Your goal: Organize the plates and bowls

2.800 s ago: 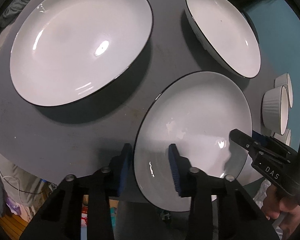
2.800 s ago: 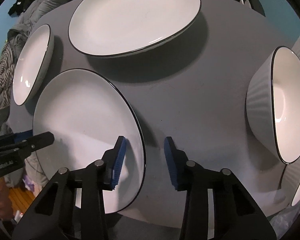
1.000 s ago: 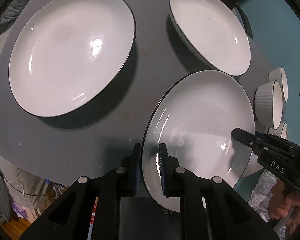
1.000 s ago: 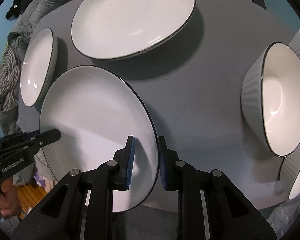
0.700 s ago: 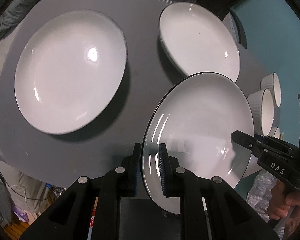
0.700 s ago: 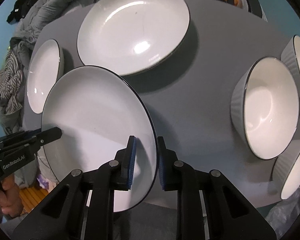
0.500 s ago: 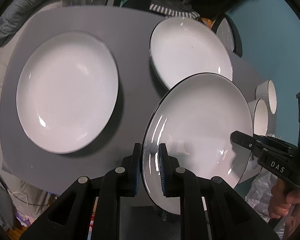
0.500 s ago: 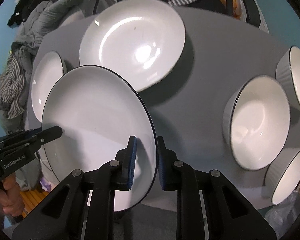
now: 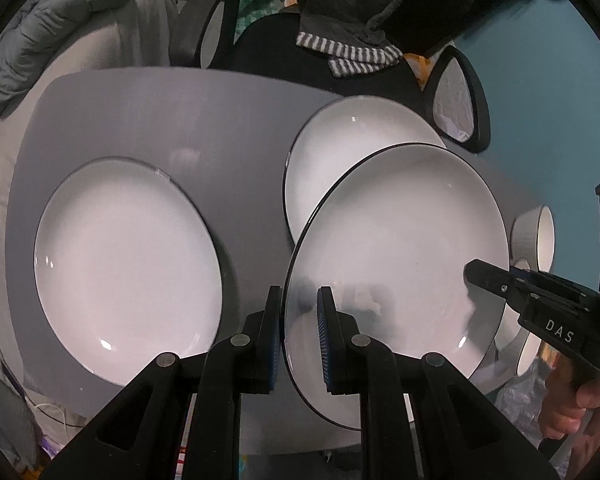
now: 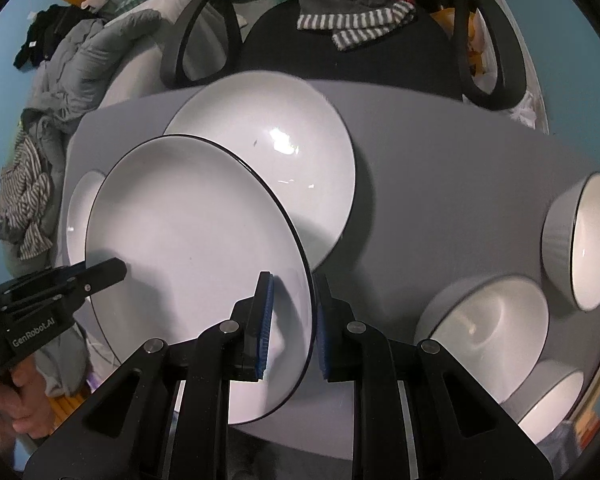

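Above the grey bench point(image 9: 228, 120), a white plate with a thin black rim point(image 9: 400, 240) hangs clear of the surface, carried by both tools at once. At its left edge the left gripper point(image 9: 298, 334) has its blue-padded fingers point(image 9: 324, 328) nearly closed, pinching the rim between them. At its right edge the right gripper point(image 10: 290, 320) does the same, one pad over the white face and the other beneath the rim. Each tool shows in the other's camera, with a bare hand point(image 9: 572, 404) wrapped around its handle.

On the bench, left to right: a large plate point(image 9: 124, 272) lies flat at the left, then a second large plate point(image 9: 340, 148) further back near the middle (the lifted plate hides its near right part), then ribbed white bowls point(image 10: 488, 320) clustered at the right end, all upright. Beyond the far edge stands a black chair point(image 10: 340, 60) with a striped cloth point(image 10: 356, 20) draped over it.
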The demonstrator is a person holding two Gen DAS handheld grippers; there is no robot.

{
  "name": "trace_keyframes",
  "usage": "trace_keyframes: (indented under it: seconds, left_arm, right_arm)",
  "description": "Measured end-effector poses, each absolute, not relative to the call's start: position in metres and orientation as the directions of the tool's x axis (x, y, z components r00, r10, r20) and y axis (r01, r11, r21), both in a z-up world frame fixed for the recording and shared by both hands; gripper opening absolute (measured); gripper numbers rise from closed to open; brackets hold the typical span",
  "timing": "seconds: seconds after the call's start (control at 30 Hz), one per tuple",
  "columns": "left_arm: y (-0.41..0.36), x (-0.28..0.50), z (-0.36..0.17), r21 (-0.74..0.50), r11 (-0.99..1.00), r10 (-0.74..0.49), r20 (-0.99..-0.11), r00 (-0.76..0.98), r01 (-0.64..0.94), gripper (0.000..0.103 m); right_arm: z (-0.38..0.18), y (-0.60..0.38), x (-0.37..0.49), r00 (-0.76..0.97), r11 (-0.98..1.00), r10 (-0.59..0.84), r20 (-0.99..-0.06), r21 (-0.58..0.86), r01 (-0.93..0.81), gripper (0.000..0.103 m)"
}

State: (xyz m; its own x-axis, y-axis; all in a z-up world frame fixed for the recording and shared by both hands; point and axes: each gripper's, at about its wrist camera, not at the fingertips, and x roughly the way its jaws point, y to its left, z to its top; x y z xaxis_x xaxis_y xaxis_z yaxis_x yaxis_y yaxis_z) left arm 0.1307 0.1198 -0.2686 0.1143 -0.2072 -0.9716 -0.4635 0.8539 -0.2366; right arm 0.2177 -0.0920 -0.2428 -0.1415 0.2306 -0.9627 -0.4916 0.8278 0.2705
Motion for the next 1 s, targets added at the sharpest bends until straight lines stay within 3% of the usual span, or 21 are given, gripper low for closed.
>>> trace_keyframes:
  seconds: [1.0]
  left_arm:
    - [0.130, 0.183, -0.300, -0.173, 0.839, -0.180, -0.983, 0.035, -0.516, 0.016]
  right_arm:
    - [-0.278, -0.065, 0.275, -0.200, 0.832, 0.197, -0.960, 0.271, -0.483, 0.019]
